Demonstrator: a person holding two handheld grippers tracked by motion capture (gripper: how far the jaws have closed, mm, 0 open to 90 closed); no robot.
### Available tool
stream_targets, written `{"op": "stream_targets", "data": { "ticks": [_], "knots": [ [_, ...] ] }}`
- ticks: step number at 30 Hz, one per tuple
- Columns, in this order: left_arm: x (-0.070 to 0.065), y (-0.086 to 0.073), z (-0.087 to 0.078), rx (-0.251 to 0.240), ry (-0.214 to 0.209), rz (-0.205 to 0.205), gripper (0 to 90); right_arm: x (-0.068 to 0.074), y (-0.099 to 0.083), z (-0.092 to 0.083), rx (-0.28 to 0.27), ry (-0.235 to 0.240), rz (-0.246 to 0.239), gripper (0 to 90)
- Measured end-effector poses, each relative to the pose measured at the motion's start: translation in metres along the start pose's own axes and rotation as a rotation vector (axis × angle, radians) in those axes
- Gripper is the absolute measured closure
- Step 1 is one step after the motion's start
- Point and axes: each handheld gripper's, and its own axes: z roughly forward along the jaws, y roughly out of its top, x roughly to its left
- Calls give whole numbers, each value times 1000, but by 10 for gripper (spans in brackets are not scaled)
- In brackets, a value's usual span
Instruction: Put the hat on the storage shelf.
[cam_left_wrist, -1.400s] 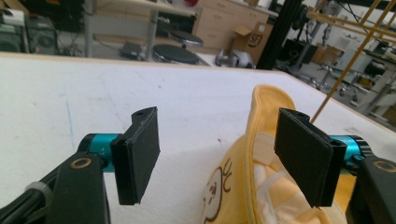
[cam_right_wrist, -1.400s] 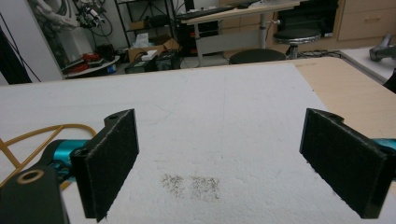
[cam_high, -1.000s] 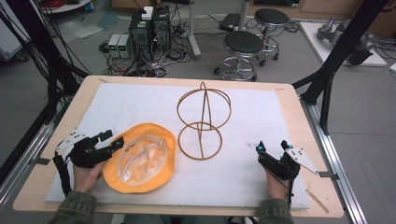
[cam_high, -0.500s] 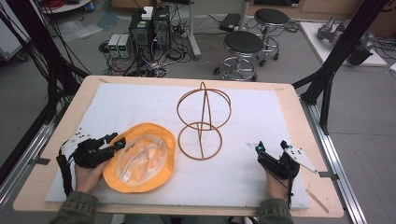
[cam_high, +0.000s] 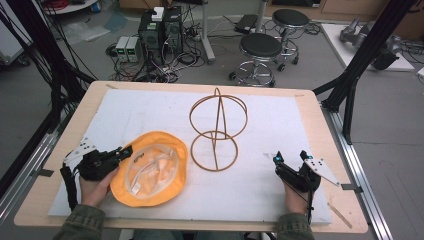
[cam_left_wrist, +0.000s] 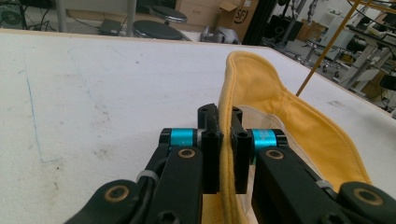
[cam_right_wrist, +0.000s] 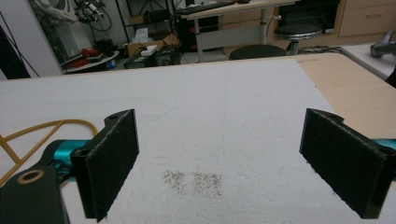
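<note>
Left tool (cam_high: 125, 151) is pinching the near-left brim of the orange hat (cam_high: 150, 169), right tool (cam_high: 290, 156) spread wide over bare desk (cam_high: 300, 125).

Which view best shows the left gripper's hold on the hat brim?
The left gripper view: the left gripper is shut on the yellow hat, its brim between the fingers. The high view shows the contact small. The right gripper view misses the hat.

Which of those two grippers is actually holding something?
The left gripper, pinching the yellow hat's brim. The right gripper sits wide open over bare table.
</note>
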Motion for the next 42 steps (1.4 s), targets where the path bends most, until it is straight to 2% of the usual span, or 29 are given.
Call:
{"op": "stream_targets", "data": {
  "ticks": [4, 14, 20, 24, 27, 31, 37, 42],
  "knots": [
    [-2, 0, -1, -14, 8, 25, 866, 0, 0, 0, -7, -2, -5, 107],
    [-3, -1, -2, -35, 11, 29, 867, 0, 1, -2, -17, -5, -5, 107],
    [-5, 1, -4, -66, 14, 33, 868, 1, 3, -3, -24, -12, -8, 108],
    [-8, 2, -4, -80, 23, 23, 868, 2, 3, -3, -23, -5, -7, 108],
    [-10, 2, -5, -106, 22, 18, 869, 3, 4, -4, -22, -2, -13, 108],
    [-12, 5, -8, -142, 28, 41, 869, 2, 4, -4, -30, -2, -16, 108],
    [-16, 9, -16, -197, 79, 84, 870, 0, 5, -6, -41, 1, 5, 108],
    [-17, 16, -19, -262, 106, 95, 870, 1, 6, -8, -52, 3, 16, 108]
  ]
}}
